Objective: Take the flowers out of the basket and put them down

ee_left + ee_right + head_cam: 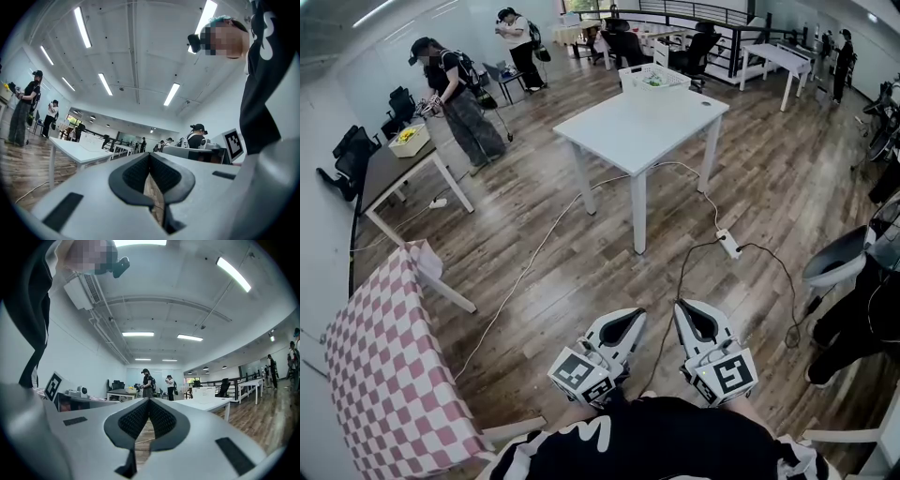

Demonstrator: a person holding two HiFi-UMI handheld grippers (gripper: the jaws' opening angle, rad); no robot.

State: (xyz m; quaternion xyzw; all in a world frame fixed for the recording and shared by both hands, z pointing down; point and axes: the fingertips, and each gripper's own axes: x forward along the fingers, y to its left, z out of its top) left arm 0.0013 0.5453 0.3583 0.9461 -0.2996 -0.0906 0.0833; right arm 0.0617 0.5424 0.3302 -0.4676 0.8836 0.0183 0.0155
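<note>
1. a black top (649, 441) fills the lower edge of the head view, with both grippers held out just ahead of it over the wooden floor (534, 187).
2. left gripper (628, 319): its jaws meet at the tips, with nothing between them.
3. right gripper (692, 314): its jaws are likewise pressed together and empty.
4. the white basket (653, 77) stands at the far end of the white table (619, 131), well apart from both grippers; its greenish contents are too small to tell.
5. a checkered cloth (384, 375) lies at the left.
</note>
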